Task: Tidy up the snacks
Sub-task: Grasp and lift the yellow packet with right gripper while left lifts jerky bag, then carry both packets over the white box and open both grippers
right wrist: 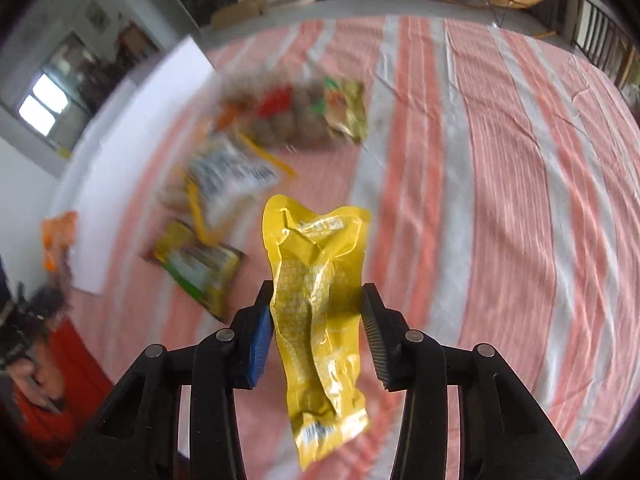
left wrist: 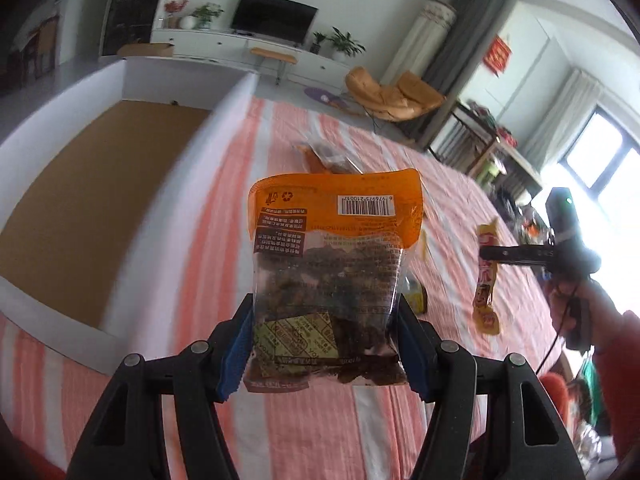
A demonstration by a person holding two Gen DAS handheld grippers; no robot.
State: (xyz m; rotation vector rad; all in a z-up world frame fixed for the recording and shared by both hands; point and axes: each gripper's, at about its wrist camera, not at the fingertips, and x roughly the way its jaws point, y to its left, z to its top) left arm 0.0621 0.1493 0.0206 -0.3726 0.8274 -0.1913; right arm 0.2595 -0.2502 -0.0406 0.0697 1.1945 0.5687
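Snacks are getting sorted on the striped cloth [right wrist: 500, 200], which is my landmark here. My left gripper [left wrist: 326, 344] is clamping an orange-topped snack bag [left wrist: 332, 256] with dark pieces showing through its clear lower half, both blue pads pressing on its sides, the bag hanging clear above the cloth. My right gripper [right wrist: 318, 336] is pinching a yellow snack pouch [right wrist: 320, 320] lengthways between its pads, also lifted off the cloth.

Room-wise: the cloth is lying wide open and bare on the right side in the right wrist view, nothing sitting there at all. On its left side a blurry bunch of loose snack packets [right wrist: 256, 168] is lying flat on the stripes, close together. Along the cloth's left edge a white-walled box [left wrist: 120, 92] with a brown floor is standing, its corner wall rising just beside the stripes in the left wrist view. Beyond the cloth's far edge I'm seeing open floor, then an orange chair [left wrist: 394, 96].

Both grippers are pointing steeply down at the cloth. From the left wrist view the right one is hanging over the cloth's right part, its pouch dangling below, a red sleeve [left wrist: 616, 344] behind it.
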